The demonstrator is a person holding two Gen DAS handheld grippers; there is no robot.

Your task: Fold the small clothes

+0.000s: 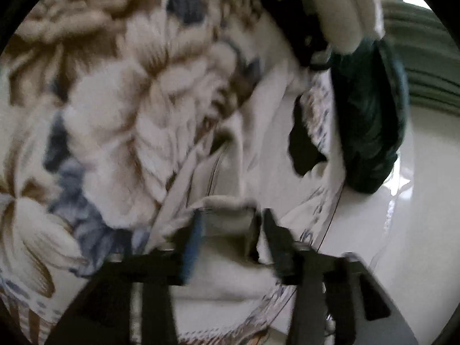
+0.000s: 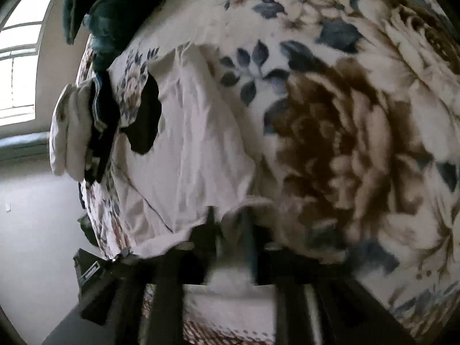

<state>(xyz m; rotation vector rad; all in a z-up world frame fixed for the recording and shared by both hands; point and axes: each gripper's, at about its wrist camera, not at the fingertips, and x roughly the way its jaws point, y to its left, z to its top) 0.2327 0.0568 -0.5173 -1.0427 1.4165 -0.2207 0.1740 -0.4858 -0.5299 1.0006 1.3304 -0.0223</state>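
Observation:
A small pale pink garment (image 2: 195, 149) lies spread on a floral blanket (image 2: 359, 132), with a dark patch (image 2: 148, 120) near its far end. My right gripper (image 2: 230, 218) is shut on the garment's near edge. In the left wrist view the same garment (image 1: 267, 132) runs away from my left gripper (image 1: 230, 224), whose fingers pinch a folded edge of it. The view is blurred by motion.
A stack of folded white and dark clothes (image 2: 77, 132) and a dark teal cloth (image 2: 97, 14) lie at the blanket's far end; the teal cloth also shows in the left wrist view (image 1: 371, 120). A window (image 2: 20, 66) and pale wall are beyond.

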